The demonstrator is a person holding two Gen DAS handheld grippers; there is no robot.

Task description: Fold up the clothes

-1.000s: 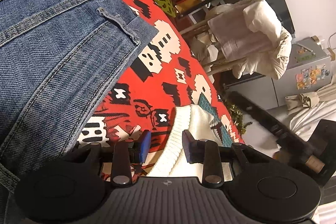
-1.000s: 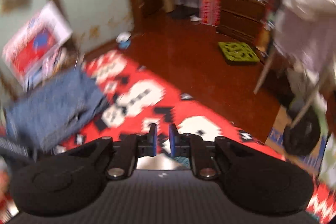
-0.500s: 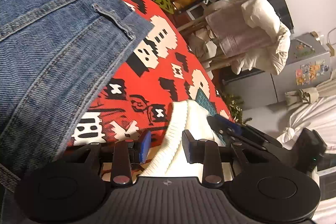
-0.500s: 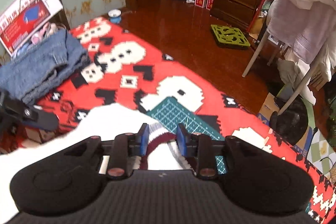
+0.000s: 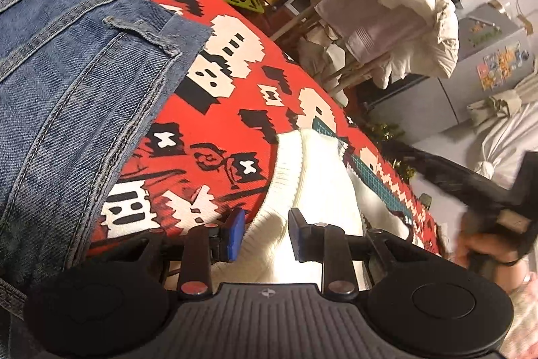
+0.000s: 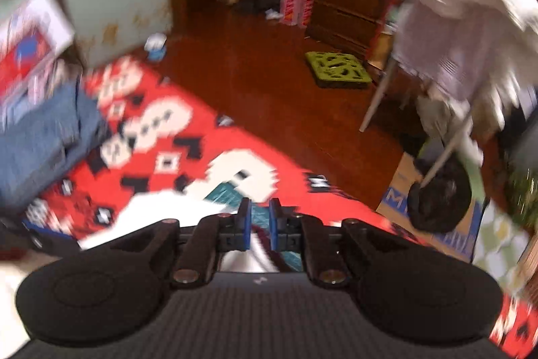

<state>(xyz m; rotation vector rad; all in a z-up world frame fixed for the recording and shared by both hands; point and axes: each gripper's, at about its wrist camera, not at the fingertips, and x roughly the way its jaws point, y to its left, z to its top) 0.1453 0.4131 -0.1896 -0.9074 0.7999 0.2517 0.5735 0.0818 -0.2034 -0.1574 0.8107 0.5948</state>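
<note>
My left gripper [image 5: 264,232] gapes over the white sweater [image 5: 312,187], jeans [image 5: 67,83] alongside; my right gripper [image 6: 258,224], blurred, seemingly pinches sweater fabric.

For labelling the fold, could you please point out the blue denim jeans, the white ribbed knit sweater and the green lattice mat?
blue denim jeans [image 5: 77,83]: left wrist view, on the stitched seam panel.
white ribbed knit sweater [image 5: 316,187]: left wrist view, beside the ribbed hem.
green lattice mat [image 6: 338,69]: right wrist view, on its top face.
</note>
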